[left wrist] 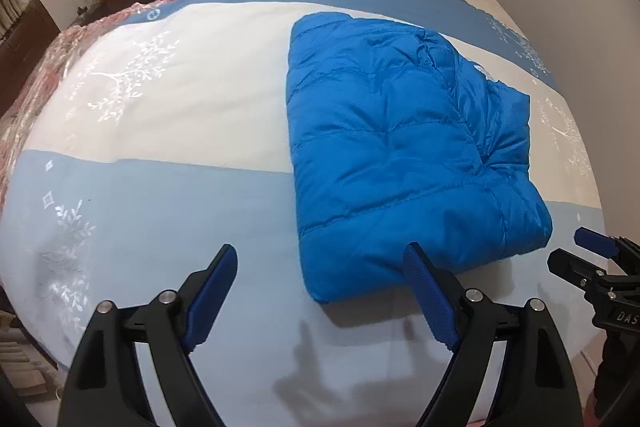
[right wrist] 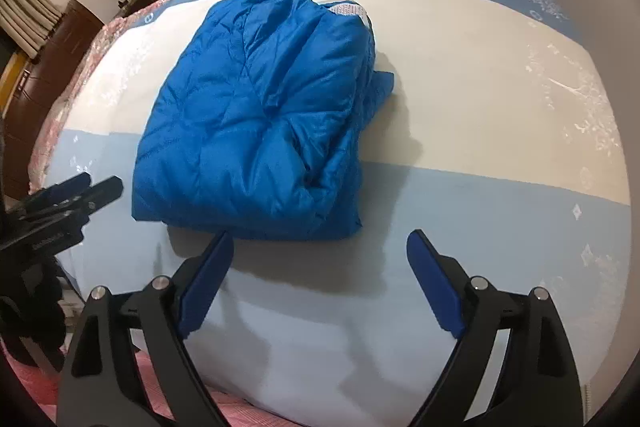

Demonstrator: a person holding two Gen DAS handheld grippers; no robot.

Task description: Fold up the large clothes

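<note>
A folded blue puffer jacket (right wrist: 256, 119) lies on the striped bedspread (right wrist: 480, 131); the right gripper (right wrist: 320, 247) hangs spread just short of it.

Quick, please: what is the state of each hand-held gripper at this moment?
Left hand-held gripper: open, holding nothing, near the folded blue jacket.
Right hand-held gripper: open, holding nothing.

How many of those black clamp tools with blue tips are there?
2. The left tool hangs open at the near left corner of the folded blue jacket; the right tool hangs open at its near right side. Neither holds anything.
</note>
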